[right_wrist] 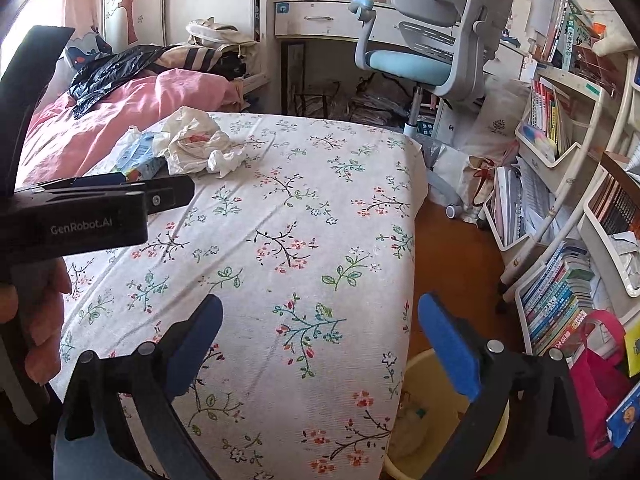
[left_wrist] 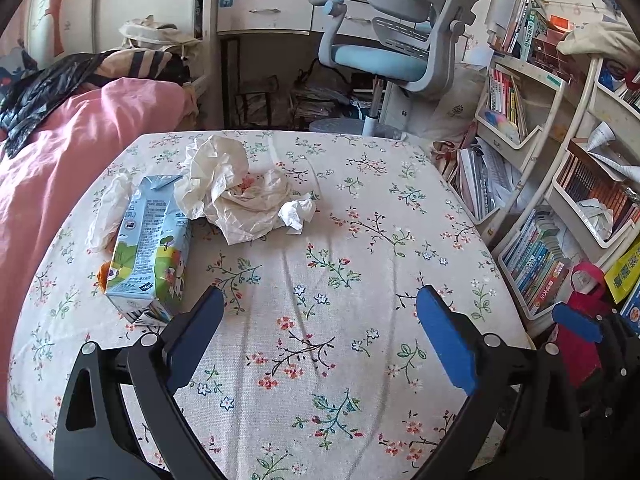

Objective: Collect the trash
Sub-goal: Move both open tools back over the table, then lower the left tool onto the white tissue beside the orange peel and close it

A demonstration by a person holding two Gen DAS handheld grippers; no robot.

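Both grippers stand wide apart and carry nothing. The left gripper (left_wrist: 320,320) hovers over the floral-clothed surface (left_wrist: 360,360), low in its frame; the right gripper (right_wrist: 320,332) hangs at the surface's near right edge, above a yellow bin (right_wrist: 416,400) on the floor.

Trash lies at the upper left of both views: a milk carton (left_wrist: 148,248) on its side, crumpled wrapping paper (left_wrist: 232,196) touching it, and a small tissue wad (left_wrist: 297,213) just beside.

Risks, as judged: the carton may slip or dribble if pinched off-centre; the loose paper may drag the tissue off the edge; the left gripper's body blocks the right one's reach.
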